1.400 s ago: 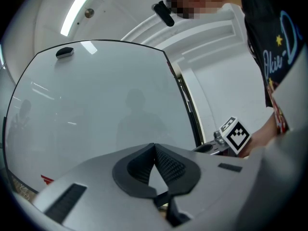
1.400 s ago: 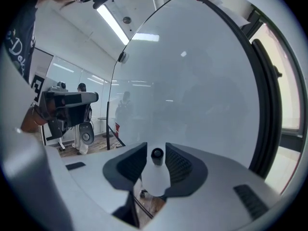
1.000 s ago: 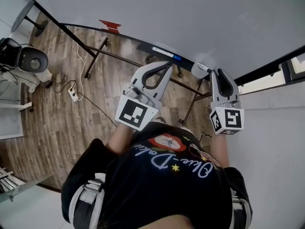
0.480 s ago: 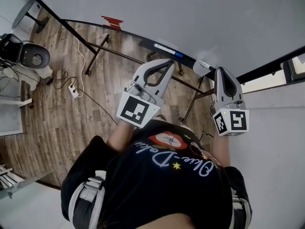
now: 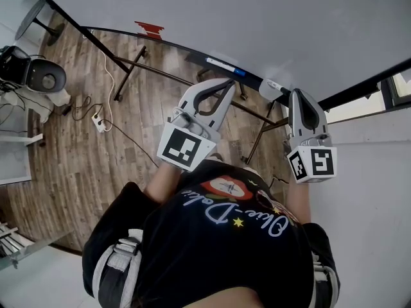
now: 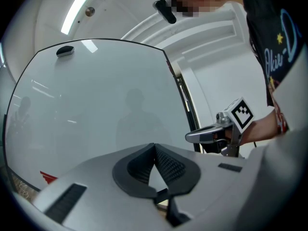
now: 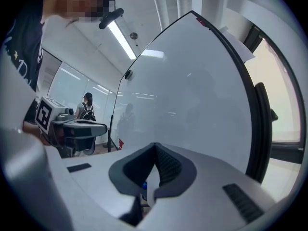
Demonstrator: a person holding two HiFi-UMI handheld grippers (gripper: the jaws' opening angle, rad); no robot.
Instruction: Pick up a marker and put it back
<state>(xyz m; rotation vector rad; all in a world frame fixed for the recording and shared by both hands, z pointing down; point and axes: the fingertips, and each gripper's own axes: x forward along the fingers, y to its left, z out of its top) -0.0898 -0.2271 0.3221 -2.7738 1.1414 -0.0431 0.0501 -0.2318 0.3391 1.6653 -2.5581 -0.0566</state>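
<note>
We see the marker caught in the right gripper. Its white barrel sticks out to the left of the jaw tips, right at the dark ledge along the foot of the whiteboard. We cannot tell whether it rests on that ledge. In the right gripper view the jaw tips meet, and a strip of white with a blue speck sits in the hollow just behind them; we take it for the same marker.

Well apart to the left, the left gripper points at the board too. Its jaws are closed tip to tip, with only the board showing through the hollow. A second marker with a blue cap lies on the ledge just beyond those tips. Under both grippers we see the wooden floor.
</note>
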